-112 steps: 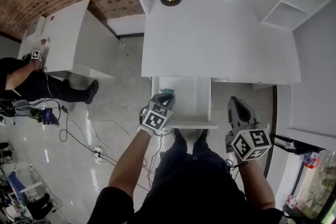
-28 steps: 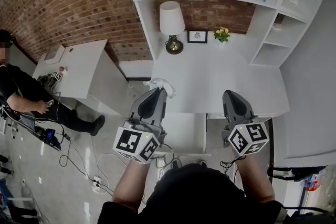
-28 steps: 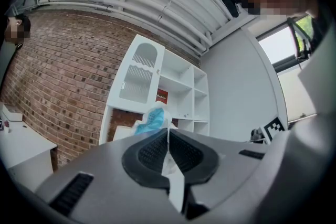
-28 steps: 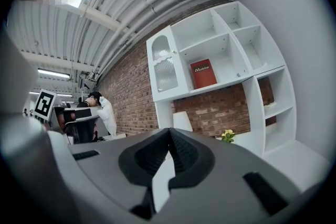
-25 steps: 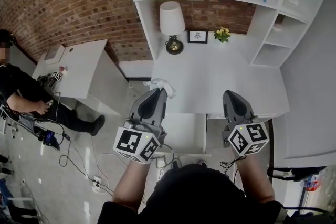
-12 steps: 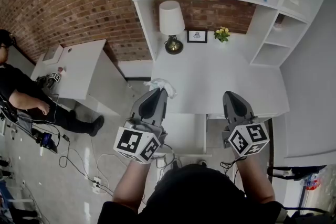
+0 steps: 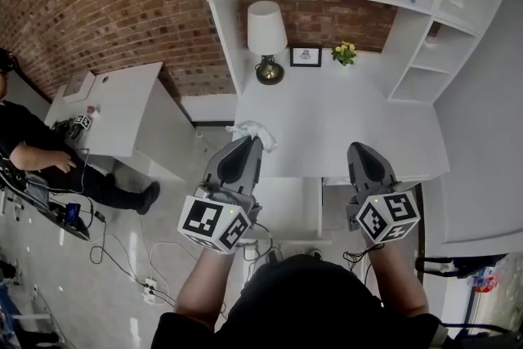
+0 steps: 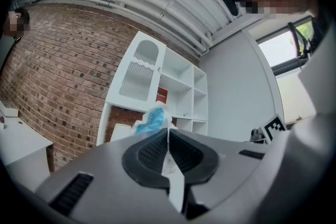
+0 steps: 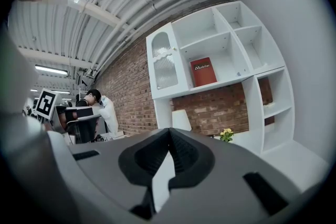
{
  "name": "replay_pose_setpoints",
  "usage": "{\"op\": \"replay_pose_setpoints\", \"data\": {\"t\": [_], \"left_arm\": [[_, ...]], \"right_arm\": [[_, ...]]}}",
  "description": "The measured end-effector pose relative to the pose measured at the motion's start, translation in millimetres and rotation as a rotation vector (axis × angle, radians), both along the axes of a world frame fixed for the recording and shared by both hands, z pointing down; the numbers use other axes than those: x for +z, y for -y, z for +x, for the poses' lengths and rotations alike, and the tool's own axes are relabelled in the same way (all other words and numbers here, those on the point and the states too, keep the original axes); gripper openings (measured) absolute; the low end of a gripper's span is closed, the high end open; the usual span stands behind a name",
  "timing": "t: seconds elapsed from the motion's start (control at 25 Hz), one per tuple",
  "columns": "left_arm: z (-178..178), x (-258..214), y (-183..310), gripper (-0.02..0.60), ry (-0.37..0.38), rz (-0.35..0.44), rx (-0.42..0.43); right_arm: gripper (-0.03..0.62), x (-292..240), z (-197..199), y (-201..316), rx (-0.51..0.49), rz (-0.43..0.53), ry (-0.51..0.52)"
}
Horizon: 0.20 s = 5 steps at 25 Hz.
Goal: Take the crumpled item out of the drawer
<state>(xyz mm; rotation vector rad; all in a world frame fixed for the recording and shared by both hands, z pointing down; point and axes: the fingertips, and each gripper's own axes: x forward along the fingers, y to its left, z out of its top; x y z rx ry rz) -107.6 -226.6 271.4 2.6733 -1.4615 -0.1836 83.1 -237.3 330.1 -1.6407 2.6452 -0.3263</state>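
While I'm looking down in the head view, the crumpled item (image 7: pixel 255 131) sits right at the tip of my left gripper (image 7: pixel 252 143), up over the front edge of the desk (image 7: pixel 343 110) and clear of the open drawer (image 7: pixel 282 207) below, with my right gripper (image 7: pixel 360 148) well off to the side. In the left gripper view my jaws are squeezed together on a fold of it, the white-and-blue wad bunching just past the pads. Right gripper view: jaws closed on nothing, so lefty's got this one.
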Motion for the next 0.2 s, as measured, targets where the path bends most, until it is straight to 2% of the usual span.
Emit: {"op": "replay_pose_setpoints", "data": {"t": [0.2], "left_arm": [[-10.3,0.6,4.1,0.015,-0.005,0.001,0.006]], "right_arm": [[0.000,0.6,-8.0,0.7,0.009,-0.003,-0.006]]}}
